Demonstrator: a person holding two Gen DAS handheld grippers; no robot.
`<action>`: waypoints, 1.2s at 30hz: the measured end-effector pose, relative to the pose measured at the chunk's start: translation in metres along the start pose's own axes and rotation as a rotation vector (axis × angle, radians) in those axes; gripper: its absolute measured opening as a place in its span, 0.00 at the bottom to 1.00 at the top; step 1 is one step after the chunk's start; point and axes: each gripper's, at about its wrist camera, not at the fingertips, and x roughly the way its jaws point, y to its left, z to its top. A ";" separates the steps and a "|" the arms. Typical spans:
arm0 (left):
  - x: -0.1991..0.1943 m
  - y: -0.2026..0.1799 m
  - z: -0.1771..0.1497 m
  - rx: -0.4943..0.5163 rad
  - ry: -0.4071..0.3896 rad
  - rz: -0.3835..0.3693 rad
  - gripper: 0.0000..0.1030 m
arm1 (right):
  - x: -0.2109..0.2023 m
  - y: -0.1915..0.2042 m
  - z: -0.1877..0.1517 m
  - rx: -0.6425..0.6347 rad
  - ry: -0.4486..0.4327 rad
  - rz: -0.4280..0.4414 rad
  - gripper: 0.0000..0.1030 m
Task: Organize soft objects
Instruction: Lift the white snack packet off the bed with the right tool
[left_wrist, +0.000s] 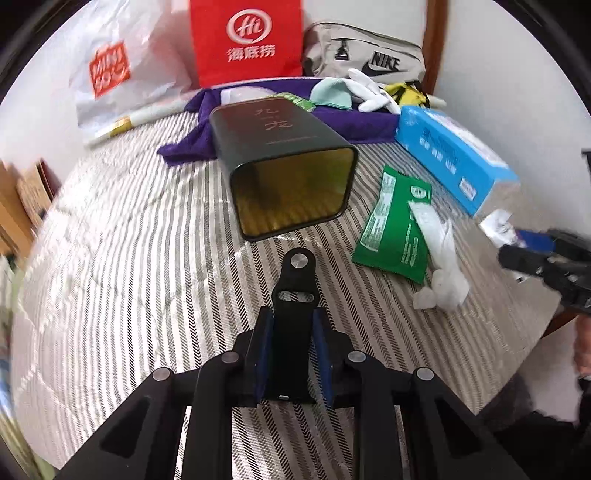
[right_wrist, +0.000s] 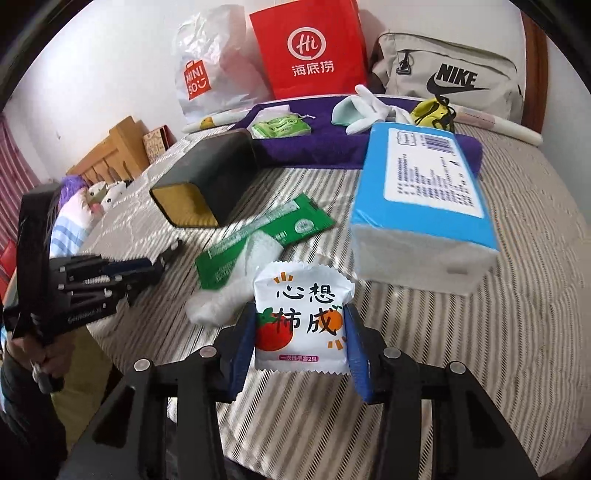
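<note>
My left gripper (left_wrist: 293, 319) is shut on a black strap (left_wrist: 297, 273) with a metal stud, held just above the striped bedcover (left_wrist: 147, 258). Ahead of it a black tin (left_wrist: 288, 173) lies on its side, its gold inside open toward me. My right gripper (right_wrist: 299, 314) is shut on a white packet (right_wrist: 303, 295) printed with a tomato and an orange. It hangs over the bed by a green packet (right_wrist: 266, 236) and a crumpled white wipe (right_wrist: 236, 280). A blue tissue pack (right_wrist: 421, 195) lies to the right.
A purple towel (right_wrist: 332, 147) at the back carries white gloves (right_wrist: 373, 107), a mint cloth (right_wrist: 345, 109) and a green pouch (right_wrist: 280, 127). Behind stand a red paper bag (right_wrist: 310, 48), a white plastic bag (right_wrist: 207, 62) and a grey Nike bag (right_wrist: 450, 74). A wooden headboard (right_wrist: 114, 151) is left.
</note>
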 end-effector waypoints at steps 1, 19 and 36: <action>0.000 -0.002 0.000 0.009 -0.004 0.014 0.20 | -0.001 -0.001 -0.003 -0.007 0.001 -0.013 0.44; -0.025 0.004 0.011 -0.062 -0.005 -0.004 0.20 | -0.007 -0.034 -0.021 0.073 0.024 -0.060 0.44; -0.070 -0.002 0.042 -0.049 -0.100 -0.064 0.14 | -0.053 -0.029 0.008 0.045 -0.081 -0.047 0.44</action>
